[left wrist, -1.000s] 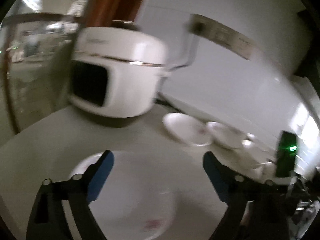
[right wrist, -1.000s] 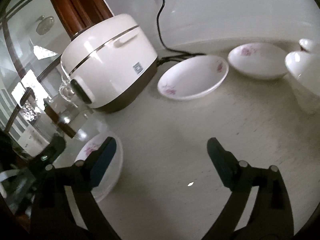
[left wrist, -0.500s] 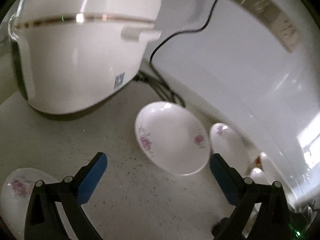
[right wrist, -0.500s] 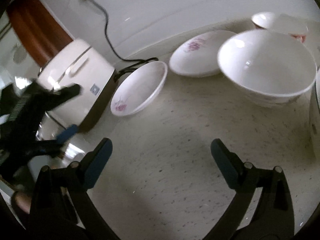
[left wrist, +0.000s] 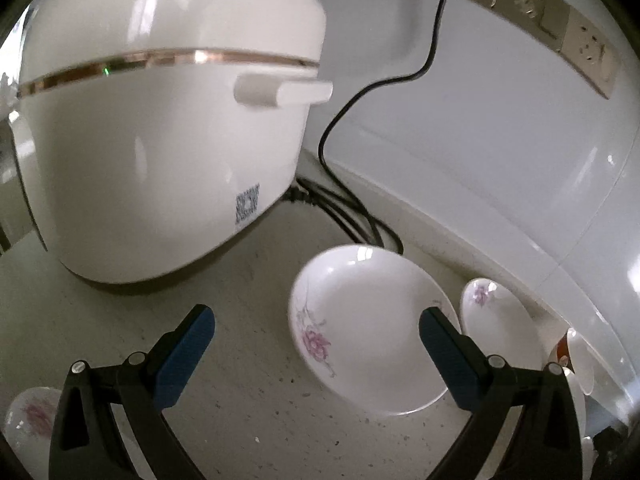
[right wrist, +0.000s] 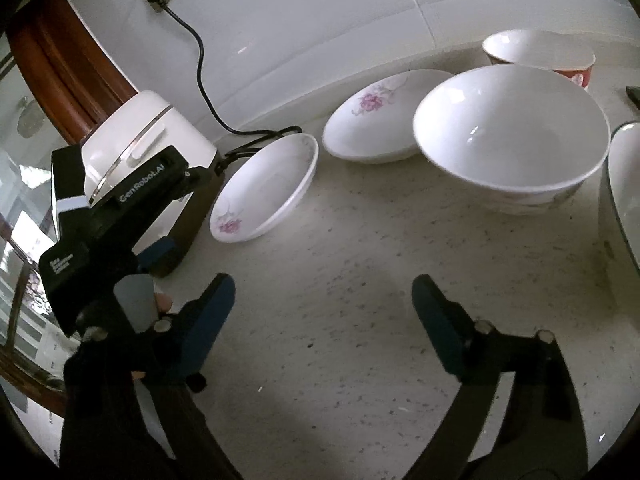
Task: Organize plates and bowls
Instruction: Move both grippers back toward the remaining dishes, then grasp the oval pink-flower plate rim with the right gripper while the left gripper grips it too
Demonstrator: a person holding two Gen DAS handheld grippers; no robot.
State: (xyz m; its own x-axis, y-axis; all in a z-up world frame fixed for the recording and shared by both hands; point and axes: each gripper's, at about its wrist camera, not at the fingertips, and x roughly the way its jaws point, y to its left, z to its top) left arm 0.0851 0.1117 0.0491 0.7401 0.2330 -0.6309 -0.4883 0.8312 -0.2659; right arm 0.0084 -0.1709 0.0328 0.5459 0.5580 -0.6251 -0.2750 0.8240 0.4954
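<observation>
A shallow white plate with a pink flower (left wrist: 360, 320) (right wrist: 264, 192) lies tilted on the speckled counter beside the rice cooker. My left gripper (left wrist: 316, 332) hovers open just before it, its right finger over the plate's right side and its pads clear of it. A second flowered plate (left wrist: 500, 320) (right wrist: 380, 120) lies behind. A large white bowl (right wrist: 508, 132) and a red-sided bowl (right wrist: 540, 52) stand at the right. My right gripper (right wrist: 322, 300) hangs over bare counter, its jaws closing with nothing between them. A third flowered plate (left wrist: 28, 420) sits at the lower left.
The white rice cooker (left wrist: 160, 120) (right wrist: 148, 132) stands at the left, its black cord (left wrist: 360, 92) running to a wall socket. Another white dish rim (right wrist: 628, 184) shows at the right edge. The left tool's black housing (right wrist: 120, 208) is close to my right gripper's left side.
The left gripper swung right, from over the lower-left plate to the plate by the cooker. The right gripper turned toward the bowls and its jaws narrowed a little.
</observation>
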